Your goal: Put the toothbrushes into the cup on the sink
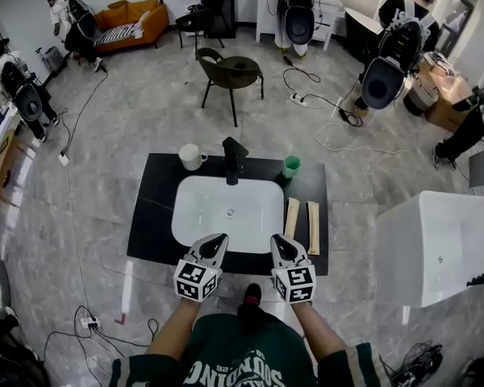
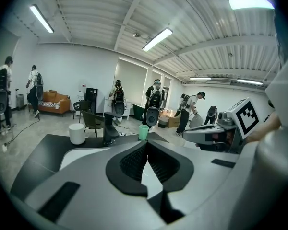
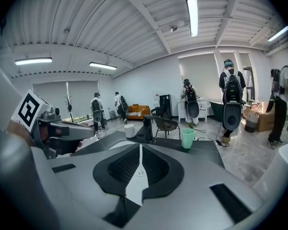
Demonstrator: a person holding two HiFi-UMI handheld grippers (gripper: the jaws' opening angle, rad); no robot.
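Toothbrushes (image 1: pixel 292 218) 2, green cup (image 1: pixel 291 166) 1

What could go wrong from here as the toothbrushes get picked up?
The two toothbrushes lie flat and close together beside the basin; a pinch by the right gripper, now shut, may nudge the neighbour or slip. The green cup looks small, so a long brush could tip it. A white mug also stands at the back: possible mix-up.

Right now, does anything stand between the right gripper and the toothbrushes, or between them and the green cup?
Nothing visible. The right gripper is close beside the toothbrushes; only bare black counter lies between them and the green cup.
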